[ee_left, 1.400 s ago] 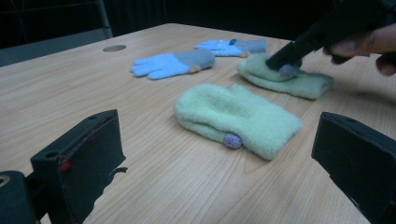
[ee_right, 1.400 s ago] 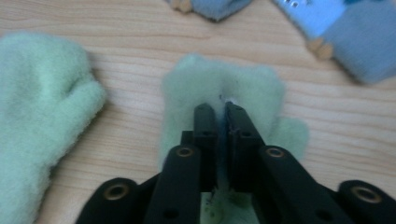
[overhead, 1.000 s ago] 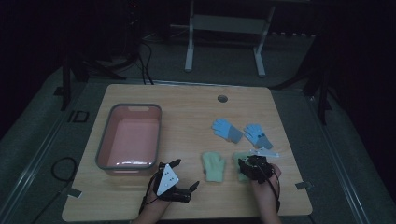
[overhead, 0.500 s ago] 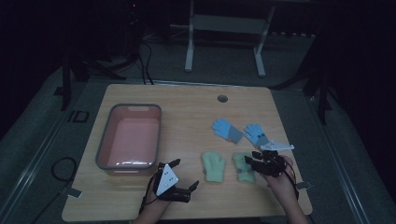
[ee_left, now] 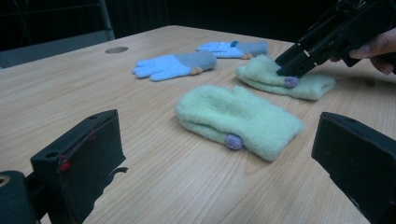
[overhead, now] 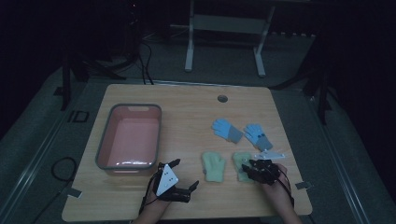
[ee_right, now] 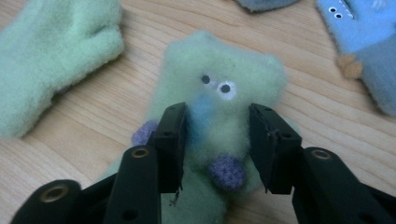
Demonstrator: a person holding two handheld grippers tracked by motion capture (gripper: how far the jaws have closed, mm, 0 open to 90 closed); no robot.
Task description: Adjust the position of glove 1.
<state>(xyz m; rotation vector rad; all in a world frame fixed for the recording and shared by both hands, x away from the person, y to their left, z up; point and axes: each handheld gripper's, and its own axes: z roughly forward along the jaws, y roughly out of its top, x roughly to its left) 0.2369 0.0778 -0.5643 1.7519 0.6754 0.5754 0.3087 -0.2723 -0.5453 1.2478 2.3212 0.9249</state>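
So my surface (overhead: 187, 102) is a light wood top with rounded corners and a small round hole (overhead: 222, 98) near the upper middle of the frame. A grey-rimmed pink tub (overhead: 129, 136) sits on the left half. Right of centre there are two blue gloves (overhead: 227, 129) (overhead: 258, 136) side by side, and just below them two pale green mittens (overhead: 214, 166) (overhead: 242, 161) lying flat, close together but not touching. A bit of tape (overhead: 303, 185) sticks to the lower right edge, another (overhead: 74, 192) at the lower left.
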